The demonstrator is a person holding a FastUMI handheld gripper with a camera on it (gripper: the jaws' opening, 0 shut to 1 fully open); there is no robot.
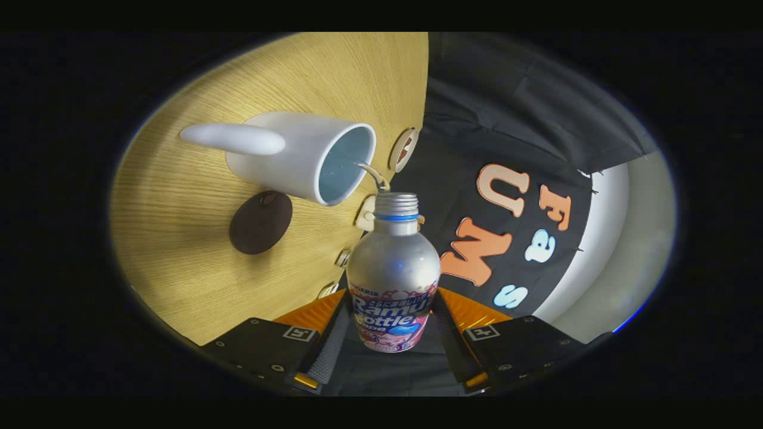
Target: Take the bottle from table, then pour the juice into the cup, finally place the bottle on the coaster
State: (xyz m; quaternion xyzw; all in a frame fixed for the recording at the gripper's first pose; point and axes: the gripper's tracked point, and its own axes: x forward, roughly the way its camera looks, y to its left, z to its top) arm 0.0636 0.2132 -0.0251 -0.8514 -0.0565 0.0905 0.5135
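One silver aluminium bottle (393,271) sits clamped between the two fingers of the gripper (390,333), both pressing on its lower, labelled part. Its body is rounded and matte, with a colourful printed label around the base, a blue ring under the threaded neck, and no cap on the mouth. Its long axis runs forward along the fingers, mouth pointing away from the camera toward the white mug (304,156). A thin stream of liquid (375,174) arcs from the mouth into the mug's open rim, just ahead. The mug has a long rounded handle and stands on the wooden table (179,226). A dark round coaster (260,222) lies on the table just beside the mug.
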